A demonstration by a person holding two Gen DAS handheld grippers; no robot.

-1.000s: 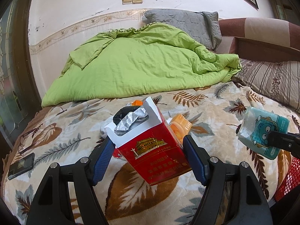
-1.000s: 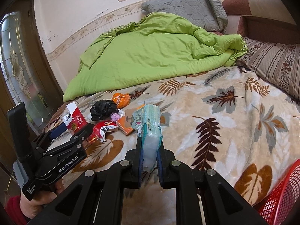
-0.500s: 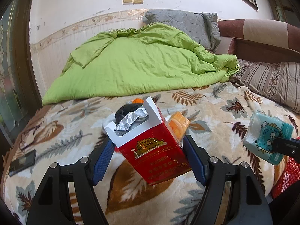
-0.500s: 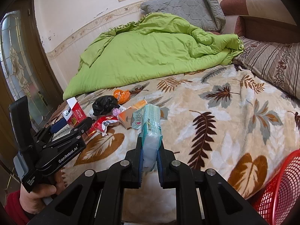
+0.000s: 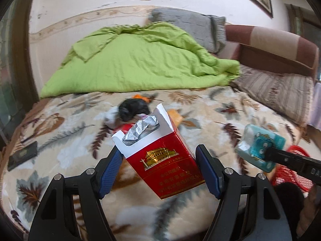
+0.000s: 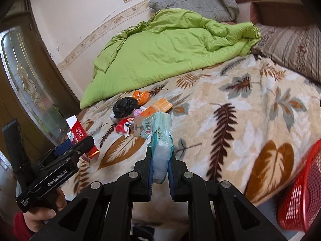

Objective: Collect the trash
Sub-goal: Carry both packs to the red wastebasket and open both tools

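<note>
Trash is in both my claws: my left gripper clamps a red cigarette pack with its lid open, lifted off the leaf-print blanket. My right gripper pinches a teal tissue packet. More litter lies near a black bag; a red basket sits at the bed's edge.

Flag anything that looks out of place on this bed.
Litter sits on the leaf-print blanket: a black crumpled bag, orange wrappers and a red packet. A dark phone lies near the bed's edge.
</note>
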